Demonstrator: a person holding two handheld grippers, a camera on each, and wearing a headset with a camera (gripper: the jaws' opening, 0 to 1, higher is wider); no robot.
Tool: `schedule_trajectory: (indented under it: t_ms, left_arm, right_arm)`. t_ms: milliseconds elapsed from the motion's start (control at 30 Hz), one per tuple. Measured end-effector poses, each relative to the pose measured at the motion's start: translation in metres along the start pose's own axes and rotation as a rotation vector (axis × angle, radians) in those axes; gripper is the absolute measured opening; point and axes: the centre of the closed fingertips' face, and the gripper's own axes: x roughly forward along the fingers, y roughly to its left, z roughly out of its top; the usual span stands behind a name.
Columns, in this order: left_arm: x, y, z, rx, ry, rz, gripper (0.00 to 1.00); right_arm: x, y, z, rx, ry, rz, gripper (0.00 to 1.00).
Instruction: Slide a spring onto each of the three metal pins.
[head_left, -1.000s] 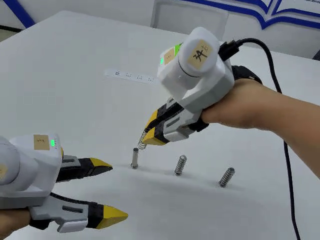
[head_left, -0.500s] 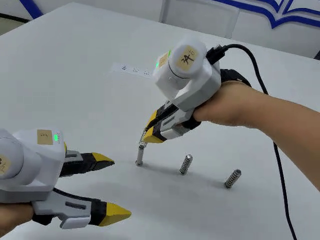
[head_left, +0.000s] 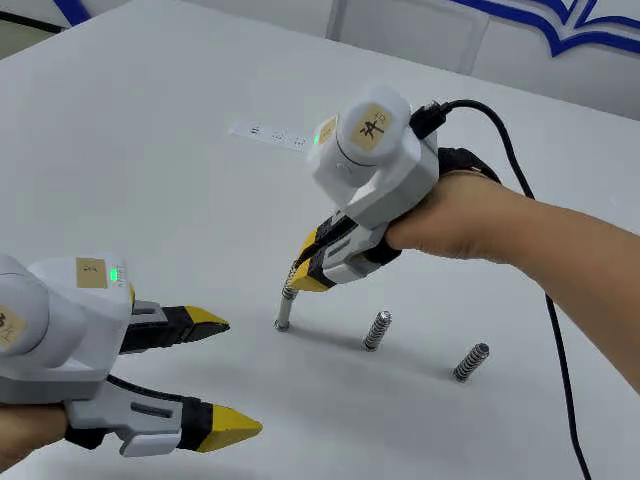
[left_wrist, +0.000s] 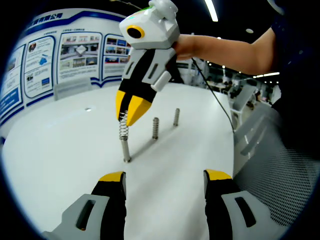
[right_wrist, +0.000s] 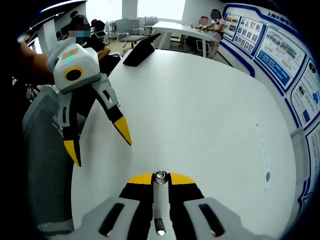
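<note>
Spring, pinched in the right gripper, has come down from beside the last bare pin onto its top; the other pins already wear theirs. Left gripper waits, jaws spread.

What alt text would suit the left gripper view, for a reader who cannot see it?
The right hand-held gripper reaches down, shut on a spring whose lower end meets the top of a metal pin on a white table. Behind it, two pins each carry a spring; the left hand-held gripper frames the bottom with open jaws.
</note>
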Motion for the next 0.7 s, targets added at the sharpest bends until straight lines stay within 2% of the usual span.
schedule_trajectory:
  t_ms: [267,467,700]
  left_arm:
    - [0.000,0.000,-0.002,-0.003,0.004,-0.003,0.64]
    - [0.001,0.000,-0.002,-0.003,0.009,-0.005,0.63]
    - [0.002,0.000,-0.005,-0.008,0.015,-0.005,0.63]
  right_arm:
    - [0.013,0.001,-0.005,0.005,0.027,0.015,0.12]
    - [0.028,0.001,-0.015,0.018,0.054,0.024,0.12]
    - [0.037,0.002,-0.019,0.031,0.064,0.031,0.12]
